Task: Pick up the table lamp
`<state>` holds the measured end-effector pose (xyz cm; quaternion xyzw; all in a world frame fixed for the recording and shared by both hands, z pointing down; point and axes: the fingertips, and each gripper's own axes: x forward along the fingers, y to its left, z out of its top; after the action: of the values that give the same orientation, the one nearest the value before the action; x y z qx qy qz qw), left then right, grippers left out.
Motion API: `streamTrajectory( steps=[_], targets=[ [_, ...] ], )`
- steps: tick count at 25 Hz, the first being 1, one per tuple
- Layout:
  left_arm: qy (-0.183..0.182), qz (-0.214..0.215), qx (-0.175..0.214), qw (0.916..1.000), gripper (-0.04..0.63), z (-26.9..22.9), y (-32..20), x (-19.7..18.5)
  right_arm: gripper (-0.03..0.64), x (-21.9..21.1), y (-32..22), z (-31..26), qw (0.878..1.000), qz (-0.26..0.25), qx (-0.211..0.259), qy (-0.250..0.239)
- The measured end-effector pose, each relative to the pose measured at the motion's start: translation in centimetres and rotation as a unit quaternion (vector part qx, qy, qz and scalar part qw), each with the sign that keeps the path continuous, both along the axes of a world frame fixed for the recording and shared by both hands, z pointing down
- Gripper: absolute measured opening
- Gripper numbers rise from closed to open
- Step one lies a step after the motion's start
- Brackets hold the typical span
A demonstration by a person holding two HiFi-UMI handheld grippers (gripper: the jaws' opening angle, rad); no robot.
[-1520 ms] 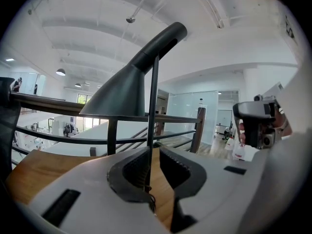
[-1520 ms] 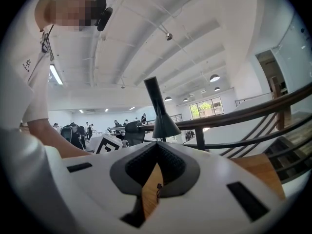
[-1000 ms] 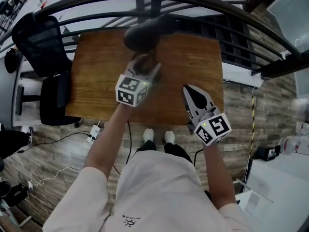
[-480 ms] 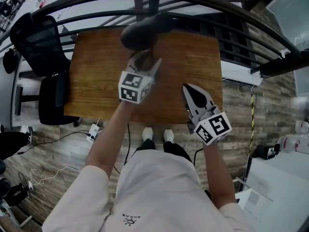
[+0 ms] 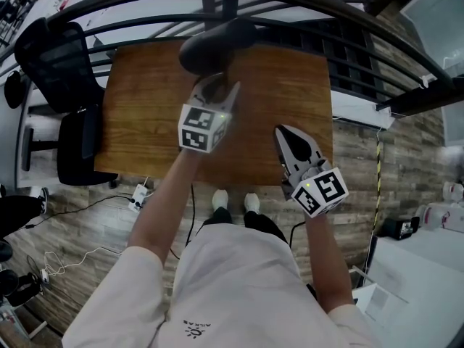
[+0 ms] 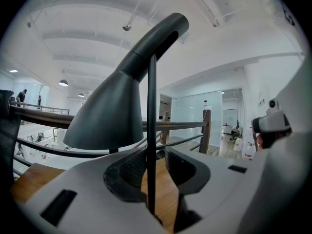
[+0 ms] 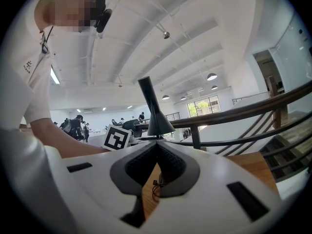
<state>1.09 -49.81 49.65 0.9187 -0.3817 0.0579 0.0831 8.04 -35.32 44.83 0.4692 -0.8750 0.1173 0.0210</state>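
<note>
The table lamp [image 5: 212, 46] stands on the wooden table [image 5: 145, 100], its dark grey shade tilted over a thin black stem. My left gripper [image 5: 217, 91] reaches under the shade. In the left gripper view the stem [image 6: 152, 130] stands between the jaws of the left gripper [image 6: 155, 156], close to the left pad with a gap on the right. These jaws are closing. My right gripper [image 5: 284, 133] hovers over the table's front right, apart from the lamp, jaws together and empty. The right gripper view shows the lamp [image 7: 155, 113] beyond the right gripper [image 7: 157, 144].
A black office chair [image 5: 61, 71] stands left of the table. A dark curved railing [image 5: 326, 6] runs behind it. A power strip and cables [image 5: 138, 201] lie on the floor by the table's front edge. The person's feet are at that edge.
My left gripper has edged a little farther in toward the lamp's stem, and its jaws look narrower. The right gripper has stayed where it was.
</note>
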Motion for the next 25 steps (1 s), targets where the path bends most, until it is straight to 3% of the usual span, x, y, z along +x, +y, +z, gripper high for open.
streamTrajectory(
  steps=[5,8,25],
  targets=[
    [-0.008,-0.009,0.000,0.9999,0.116,0.07,-0.30,-0.17,0.017,0.15,-0.07,0.06,1.000,-0.001,0.000,-0.001],
    [-0.007,-0.022,0.000,0.9997,0.057,0.02,-0.61,-0.50,0.017,0.27,-0.15,0.05,1.000,-0.001,0.000,-0.001],
    [-0.006,-0.032,0.008,0.9994,0.051,-0.20,-0.59,-0.57,0.017,0.65,-0.48,-0.20,1.000,-0.002,0.002,-0.004]
  ],
)
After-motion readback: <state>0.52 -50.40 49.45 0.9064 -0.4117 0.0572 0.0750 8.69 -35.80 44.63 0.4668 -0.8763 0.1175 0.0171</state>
